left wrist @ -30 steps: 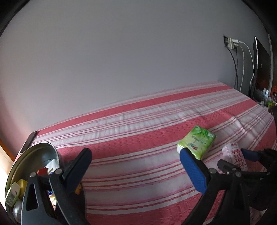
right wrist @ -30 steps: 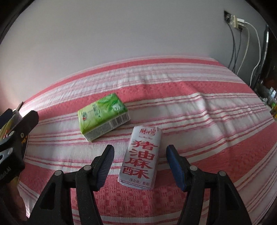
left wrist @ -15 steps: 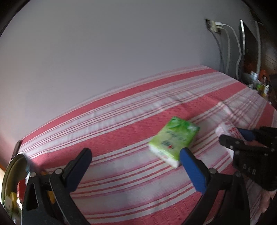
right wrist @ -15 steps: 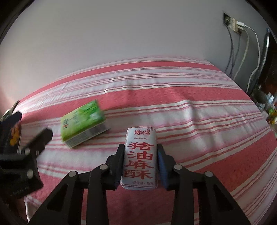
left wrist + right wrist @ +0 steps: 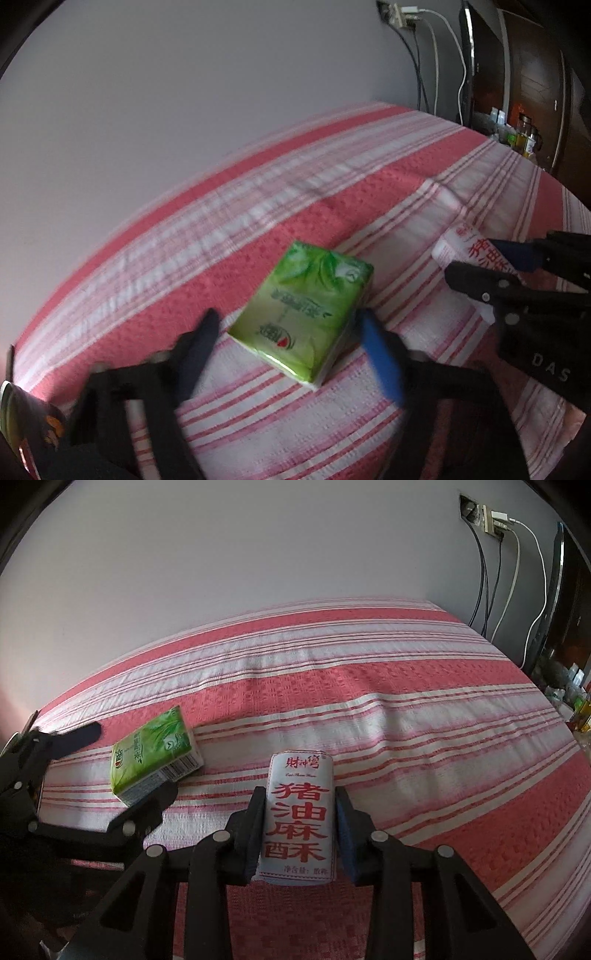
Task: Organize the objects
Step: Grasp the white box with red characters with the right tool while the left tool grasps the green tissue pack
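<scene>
**A:** Your right gripper [image 5: 299,825] is clamping the white snack packet [image 5: 300,812] by its long sides, flat on the striped bedspread [image 5: 424,709]. Your left gripper [image 5: 286,334] has just been closing around the green tissue pack [image 5: 306,306], which is lying just beside the packet.

**B:** So how am I finishing that left grasp well?

**A:** You're squaring the fingers to the pack's long edges, since it's sitting skewed between them, then squeezing gently; it's soft and will dent.

**B:** Are the pads touching yet?

**A:** The blue pad [image 5: 380,363] is looking to be at the pack's edge, but the fingers are blurring, so I cannot tell. The container's rim [image 5: 11,417] is showing only as a sliver at the left edge, and its inside is staying hidden.
</scene>
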`<state>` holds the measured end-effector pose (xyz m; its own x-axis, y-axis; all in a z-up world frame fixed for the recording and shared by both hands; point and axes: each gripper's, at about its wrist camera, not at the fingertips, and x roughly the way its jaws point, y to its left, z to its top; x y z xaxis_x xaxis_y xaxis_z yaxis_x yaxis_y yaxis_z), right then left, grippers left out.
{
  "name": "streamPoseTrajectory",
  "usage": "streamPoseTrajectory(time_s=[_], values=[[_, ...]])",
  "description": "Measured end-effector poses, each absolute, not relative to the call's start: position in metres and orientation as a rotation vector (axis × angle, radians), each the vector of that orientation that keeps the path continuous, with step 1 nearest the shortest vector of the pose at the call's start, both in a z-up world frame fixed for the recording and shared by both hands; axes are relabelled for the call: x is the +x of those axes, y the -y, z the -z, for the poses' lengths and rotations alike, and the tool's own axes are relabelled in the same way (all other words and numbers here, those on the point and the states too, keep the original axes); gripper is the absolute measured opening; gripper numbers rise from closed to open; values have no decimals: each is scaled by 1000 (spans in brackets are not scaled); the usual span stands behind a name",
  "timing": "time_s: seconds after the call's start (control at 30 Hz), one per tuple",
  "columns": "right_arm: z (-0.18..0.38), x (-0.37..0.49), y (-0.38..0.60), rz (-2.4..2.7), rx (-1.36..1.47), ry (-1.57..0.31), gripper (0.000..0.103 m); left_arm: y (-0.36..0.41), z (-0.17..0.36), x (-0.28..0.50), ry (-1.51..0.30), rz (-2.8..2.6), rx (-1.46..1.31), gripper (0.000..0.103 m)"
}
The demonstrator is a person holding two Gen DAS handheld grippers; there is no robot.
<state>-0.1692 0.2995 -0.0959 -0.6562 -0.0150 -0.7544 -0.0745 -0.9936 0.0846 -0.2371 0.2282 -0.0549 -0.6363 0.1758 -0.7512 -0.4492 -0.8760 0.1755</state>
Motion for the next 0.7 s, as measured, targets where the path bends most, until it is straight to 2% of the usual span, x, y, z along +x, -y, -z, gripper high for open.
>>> streamPoseTrajectory(time_s=[0.23, 0.4, 0.7], values=[[95, -168, -299, -2822, -1287, -163, 38, -221, 54, -229, -466, -2519, -1089, 62], [94, -167, -300, -2835, -1272, -175, 38, -218, 48, -219, -474, -2578, -1032, 61], [84, -156, -296, -2890, -1165, -157, 38, -197, 35, -206, -367, -2707, -935, 60]])
